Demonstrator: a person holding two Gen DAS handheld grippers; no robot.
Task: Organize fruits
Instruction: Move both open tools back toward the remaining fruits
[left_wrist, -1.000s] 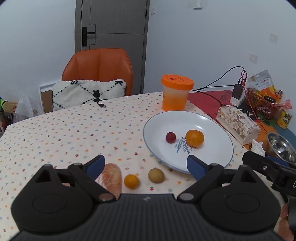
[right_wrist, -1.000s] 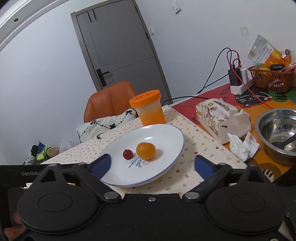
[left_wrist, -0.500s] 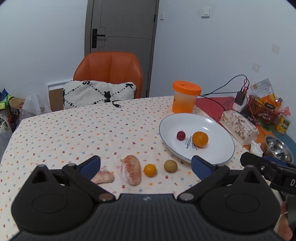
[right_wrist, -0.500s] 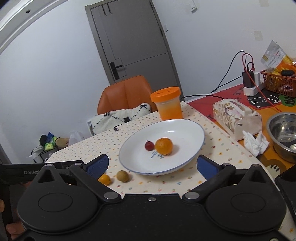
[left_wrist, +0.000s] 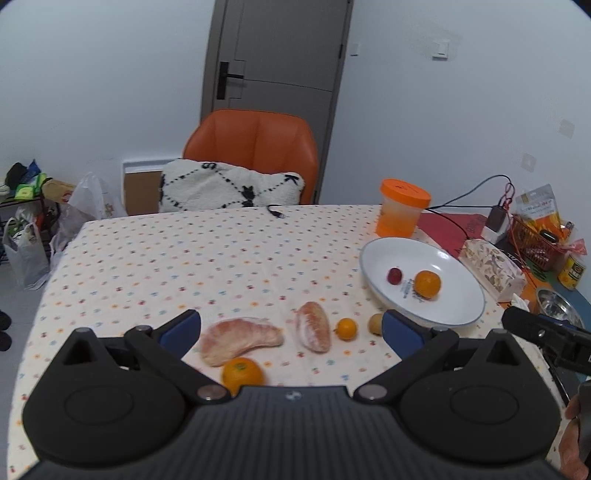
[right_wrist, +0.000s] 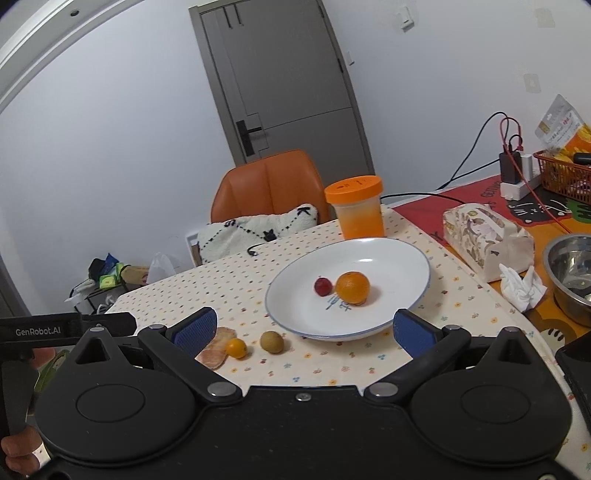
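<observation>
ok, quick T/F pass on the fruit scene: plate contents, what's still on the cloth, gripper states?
1. The white plate holds an orange and a small red fruit. True.
2. The left gripper is shut on a pomelo segment. False: it is open, holding nothing.
3. The kumquat lies on the plate. False: it sits on the tablecloth.
4. The right gripper is open. True.

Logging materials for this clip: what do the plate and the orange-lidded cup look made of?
Plate: likely glazed ceramic, white and glossy with a highlight, thin blue rim line. Orange-lidded cup: probably plastic, translucent orange wall under a matte opaque lid.
</observation>
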